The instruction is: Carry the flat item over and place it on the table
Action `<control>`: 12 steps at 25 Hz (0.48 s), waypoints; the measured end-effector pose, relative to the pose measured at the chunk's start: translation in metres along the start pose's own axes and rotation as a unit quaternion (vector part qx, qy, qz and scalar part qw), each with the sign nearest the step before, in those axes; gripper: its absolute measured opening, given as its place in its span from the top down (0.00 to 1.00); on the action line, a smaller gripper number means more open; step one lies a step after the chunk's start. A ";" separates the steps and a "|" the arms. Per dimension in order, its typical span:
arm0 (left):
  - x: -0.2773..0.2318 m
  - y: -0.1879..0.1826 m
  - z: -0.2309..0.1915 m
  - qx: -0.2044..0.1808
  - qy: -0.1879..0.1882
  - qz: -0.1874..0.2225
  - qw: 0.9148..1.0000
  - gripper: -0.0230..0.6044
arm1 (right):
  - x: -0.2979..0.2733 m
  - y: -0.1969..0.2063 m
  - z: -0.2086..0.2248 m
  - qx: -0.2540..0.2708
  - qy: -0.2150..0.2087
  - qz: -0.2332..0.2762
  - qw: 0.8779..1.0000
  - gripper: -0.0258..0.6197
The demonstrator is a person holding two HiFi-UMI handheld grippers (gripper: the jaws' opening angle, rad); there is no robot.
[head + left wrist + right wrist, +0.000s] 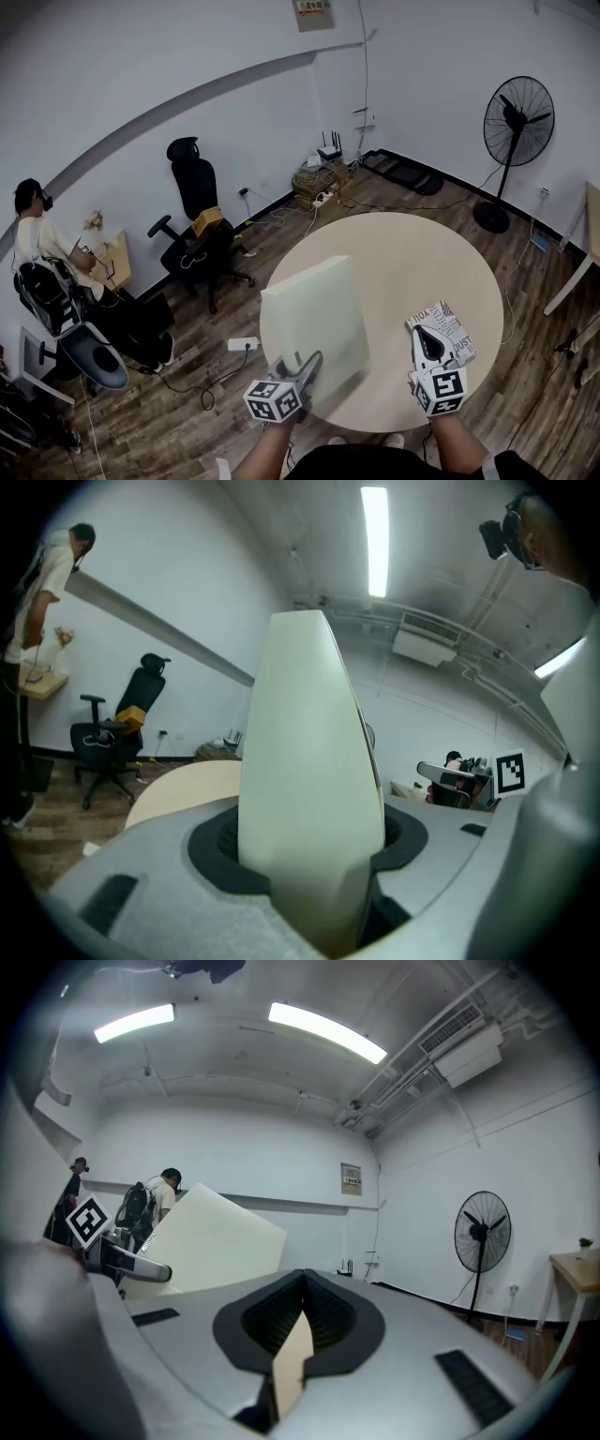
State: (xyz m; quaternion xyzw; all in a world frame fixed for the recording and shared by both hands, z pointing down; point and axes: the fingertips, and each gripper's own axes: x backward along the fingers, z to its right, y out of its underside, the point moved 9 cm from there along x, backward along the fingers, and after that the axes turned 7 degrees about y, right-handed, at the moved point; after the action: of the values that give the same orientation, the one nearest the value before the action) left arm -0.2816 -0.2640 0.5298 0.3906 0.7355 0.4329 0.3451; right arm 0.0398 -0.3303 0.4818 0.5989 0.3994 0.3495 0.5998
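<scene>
The flat item [314, 323], a pale cream-green slab with soft rounded edges, stood tilted just left of centre in the head view, over the left part of the round table [412, 262]. Whether its far edge touched the tabletop could not be told. Its near lower edge sat in the left gripper [307, 366] at the lower middle of the frame. In the left gripper view the slab rose edge-on up the middle of the picture, with the dark pads pressed against both of its faces, the jaws parted by the slab's thickness.

The right gripper [433, 342] hovered over the table's near right part, lower right in the head view, apart from the slab. Its jaws were drawn nearly together, with nothing between them and only a thin tan sliver of tabletop showing through the gap.

Past the table, a black office chair [197, 225] stood at centre left on the wood floor [375, 192], and a standing fan [517, 122] at the upper right by the white wall. A person [33, 234] in a light shirt was at the far left edge.
</scene>
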 end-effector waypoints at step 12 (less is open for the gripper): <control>-0.067 0.073 -0.012 0.193 0.068 -0.077 0.976 0.57 | -0.003 0.017 0.043 0.022 0.023 -0.030 0.999 0.96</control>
State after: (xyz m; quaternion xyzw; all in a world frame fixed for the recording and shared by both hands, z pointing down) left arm -0.2407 -0.3035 0.6119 0.3618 0.8547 0.2804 0.2450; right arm 0.0782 -0.3517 0.4975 0.5916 0.4386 0.3361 0.5871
